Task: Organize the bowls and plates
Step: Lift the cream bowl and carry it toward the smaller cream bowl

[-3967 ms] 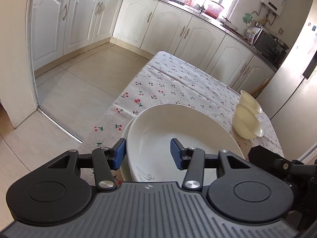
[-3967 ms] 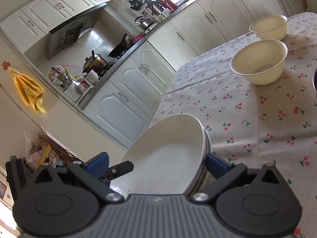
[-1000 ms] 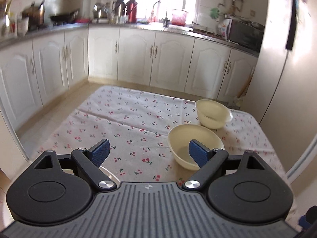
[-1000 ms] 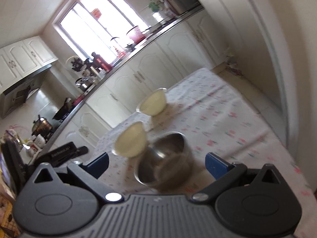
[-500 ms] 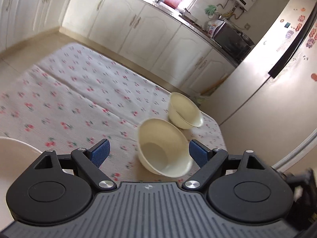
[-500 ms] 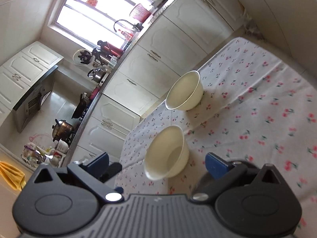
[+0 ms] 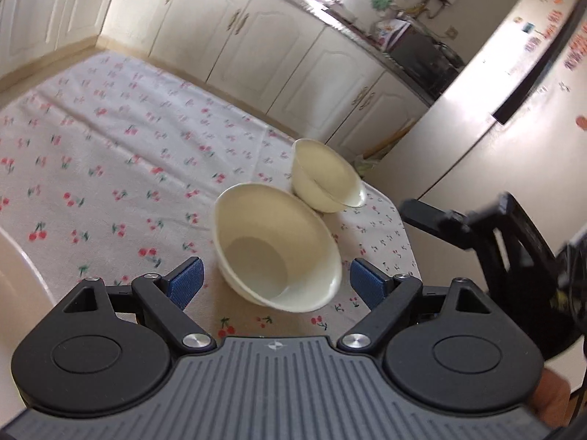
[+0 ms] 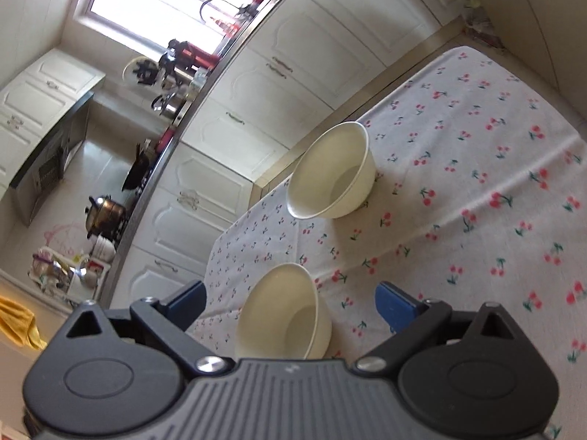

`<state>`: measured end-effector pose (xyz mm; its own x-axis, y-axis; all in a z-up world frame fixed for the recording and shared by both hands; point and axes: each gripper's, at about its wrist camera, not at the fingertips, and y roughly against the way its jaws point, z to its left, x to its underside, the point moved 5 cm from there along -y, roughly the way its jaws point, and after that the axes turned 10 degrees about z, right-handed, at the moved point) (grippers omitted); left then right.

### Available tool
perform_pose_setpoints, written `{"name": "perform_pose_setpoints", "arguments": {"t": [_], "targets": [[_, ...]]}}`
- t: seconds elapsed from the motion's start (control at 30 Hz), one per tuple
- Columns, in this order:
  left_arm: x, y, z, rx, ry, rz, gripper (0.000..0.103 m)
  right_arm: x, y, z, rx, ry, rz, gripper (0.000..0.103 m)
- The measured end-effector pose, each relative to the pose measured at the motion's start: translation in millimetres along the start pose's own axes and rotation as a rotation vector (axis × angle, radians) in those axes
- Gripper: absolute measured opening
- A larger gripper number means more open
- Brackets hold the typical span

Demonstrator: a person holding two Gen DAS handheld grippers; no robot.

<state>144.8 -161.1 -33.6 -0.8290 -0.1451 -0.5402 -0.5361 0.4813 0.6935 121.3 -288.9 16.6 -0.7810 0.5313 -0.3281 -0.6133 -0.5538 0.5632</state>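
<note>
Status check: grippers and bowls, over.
Left gripper open at near bowl. Right gripper closing, bowl between, untouched. Far bowl apart. Nothing blocking.

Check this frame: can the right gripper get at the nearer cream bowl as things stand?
Probably yes. The right gripper has the nearer cream bowl between its closing pads, apparently not yet pressing. The farther bowl stands clear behind.

2 cream bowls (image 7: pixel 279 253), 1 plate (image 7: pixel 18 278), 1 tablecloth (image 7: pixel 110 154).
</note>
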Motion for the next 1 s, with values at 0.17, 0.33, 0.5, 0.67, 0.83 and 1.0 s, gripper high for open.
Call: {"name": "perform_pose_setpoints", "arguments": {"t": [0.17, 0.33, 0.5, 0.67, 0.83, 1.0], "targets": [[0, -6, -3, 0.009, -0.013, -0.008, 0.103, -9, -9, 3, -0.032, 0.017, 0.043, 0.101], [1, -18, 2, -0.044, 0.010, 0.015, 0.103, -16, -18, 2, -0.041, 0.023, 0.072, 0.102], [4, -27, 6, -0.023, 0.030, 0.029, 0.103, -20, -28, 4, -0.046, 0.044, 0.104, 0.102], [9, -32, 9, 0.020, 0.028, 0.023, 0.103, -21, -38, 5, -0.081, 0.037, 0.126, 0.102], [11, -36, 17, -0.002, 0.051, 0.020, 0.103, -24, -48, 7, -0.068, 0.050, 0.145, 0.102], [12, -32, 20, -0.037, 0.046, -0.004, 0.098, -24, -52, 11, -0.079, 0.069, 0.158, 0.102]]}}
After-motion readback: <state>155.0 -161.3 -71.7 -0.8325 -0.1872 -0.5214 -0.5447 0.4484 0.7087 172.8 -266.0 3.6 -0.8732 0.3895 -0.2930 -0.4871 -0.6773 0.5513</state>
